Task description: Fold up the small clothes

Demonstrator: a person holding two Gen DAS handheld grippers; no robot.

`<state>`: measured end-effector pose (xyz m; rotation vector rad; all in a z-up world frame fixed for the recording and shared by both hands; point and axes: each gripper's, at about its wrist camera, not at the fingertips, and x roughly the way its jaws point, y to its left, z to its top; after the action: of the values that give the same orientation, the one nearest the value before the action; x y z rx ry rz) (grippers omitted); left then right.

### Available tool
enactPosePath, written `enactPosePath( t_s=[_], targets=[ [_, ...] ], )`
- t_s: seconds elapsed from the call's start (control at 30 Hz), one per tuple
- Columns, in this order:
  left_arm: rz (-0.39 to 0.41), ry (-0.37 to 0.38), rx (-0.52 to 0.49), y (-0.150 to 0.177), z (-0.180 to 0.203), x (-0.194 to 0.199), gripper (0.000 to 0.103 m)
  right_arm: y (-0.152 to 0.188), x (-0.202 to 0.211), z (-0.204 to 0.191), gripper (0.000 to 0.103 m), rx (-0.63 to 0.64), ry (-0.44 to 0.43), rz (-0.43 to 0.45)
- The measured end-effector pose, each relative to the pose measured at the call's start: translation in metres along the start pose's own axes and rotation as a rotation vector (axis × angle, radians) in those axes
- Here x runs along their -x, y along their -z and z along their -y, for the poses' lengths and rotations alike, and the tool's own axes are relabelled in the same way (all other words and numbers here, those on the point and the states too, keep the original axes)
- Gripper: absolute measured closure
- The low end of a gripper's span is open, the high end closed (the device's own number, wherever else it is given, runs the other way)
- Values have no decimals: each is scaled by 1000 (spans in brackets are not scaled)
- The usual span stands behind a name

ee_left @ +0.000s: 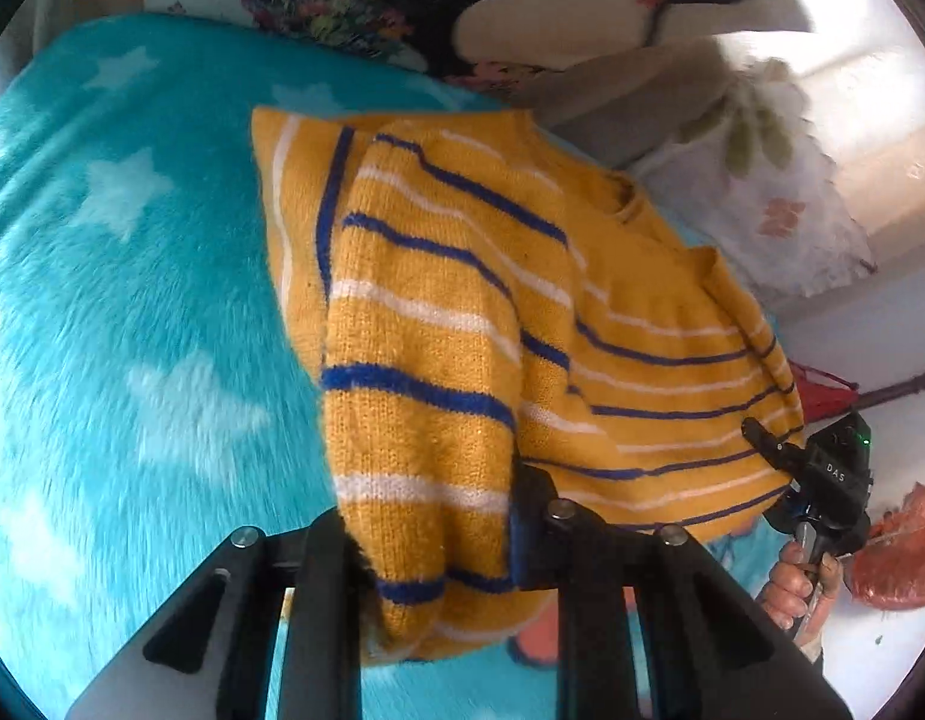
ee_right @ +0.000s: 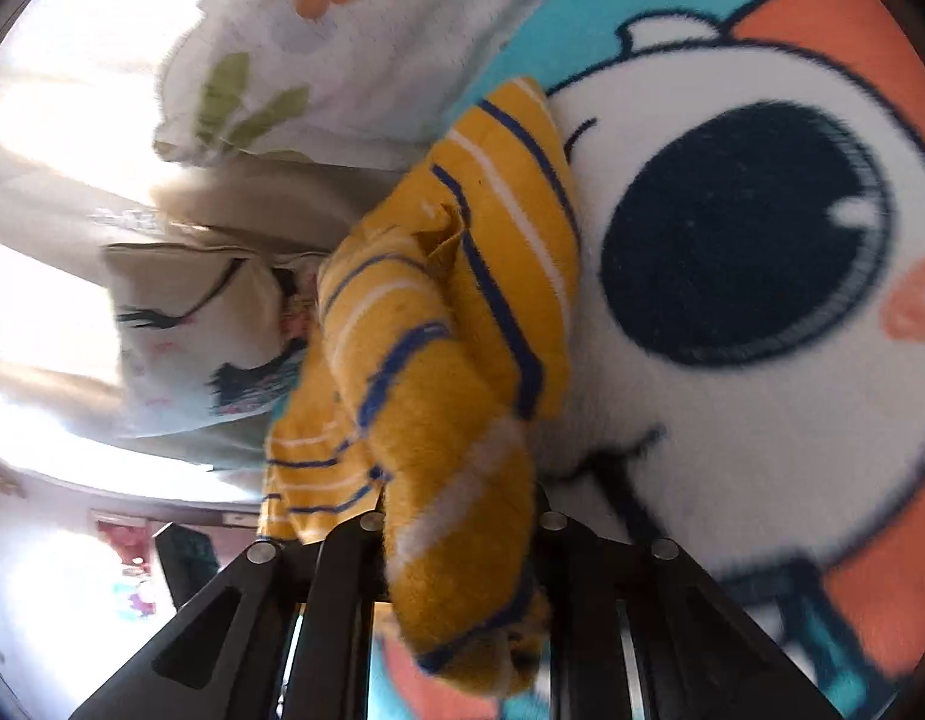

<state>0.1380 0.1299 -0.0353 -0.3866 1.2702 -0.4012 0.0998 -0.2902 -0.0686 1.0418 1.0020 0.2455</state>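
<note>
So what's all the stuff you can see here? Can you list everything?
sweater: one, yellow with blue and white stripes, lifted over the blanket, pinched at two spots
blanket: one, turquoise with white stars and a big cartoon face, spread underneath
flower-print cloth: one, white with green and orange flowers, beyond the blanket's far edge
picture cloth: one, cream with black and pink drawings, at the far side
red thing: one, on the floor at the right; too blurry to name
left gripper: one, black, shut on the sweater
right gripper: one, black, shut on the sweater
hand: one, holding the right gripper's handle
</note>
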Motion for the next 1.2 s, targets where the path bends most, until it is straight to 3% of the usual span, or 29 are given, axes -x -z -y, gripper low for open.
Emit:
enactPosePath(
  t_s=[0.13, 0.2, 0.27, 0.3, 0.4, 0.47, 0.57, 0.6, 0.7, 0.77, 0.87, 1.0, 1.03, 1.2],
  targets=[
    [-14, -17, -24, 34, 8, 16, 79, 31, 34, -3, 87, 42, 7, -36],
    [-29, -65, -20, 53, 0, 9, 69, 47, 42, 2, 82, 95, 77, -54],
    [-41, -125, 14, 63, -12, -1, 65, 55, 42, 16, 75, 104, 184, -62],
    [-43, -117, 51, 67, -21, -2, 60, 57, 47, 25, 70, 82, 217, -53],
    [11, -90, 116, 72, -32, 20, 57, 56, 74, 32, 69, 31, 195, 18],
    [82, -155, 102, 72, -29, 42, 49, 52, 102, 24, 63, 41, 188, 112],
    [171, -232, 65, 71, -18, 66, 42, 44, 120, -9, 63, 123, 159, 206],
    [196, -255, 49, 69, -13, 73, 42, 41, 117, -24, 63, 166, 143, 206],
    [242, -284, 12, 66, 4, 84, 39, 49, 72, -70, 63, 352, 89, 73],
    [266, -297, -18, 66, 21, 84, 36, 57, 25, -88, 63, 481, 145, -21],
    [301, -350, -66, 76, 33, 86, 36, 48, -17, -82, 63, 563, 271, -35],
    [288, -385, -99, 91, 40, 85, 35, -13, -34, -42, 74, 411, 327, 29],
    [281, -382, -98, 95, 39, 85, 35, -25, -30, -32, 85, 359, 295, 34],
    [269, -391, -45, 110, 33, 86, 35, -66, -6, 3, 87, 144, 211, 76]
  ],
)
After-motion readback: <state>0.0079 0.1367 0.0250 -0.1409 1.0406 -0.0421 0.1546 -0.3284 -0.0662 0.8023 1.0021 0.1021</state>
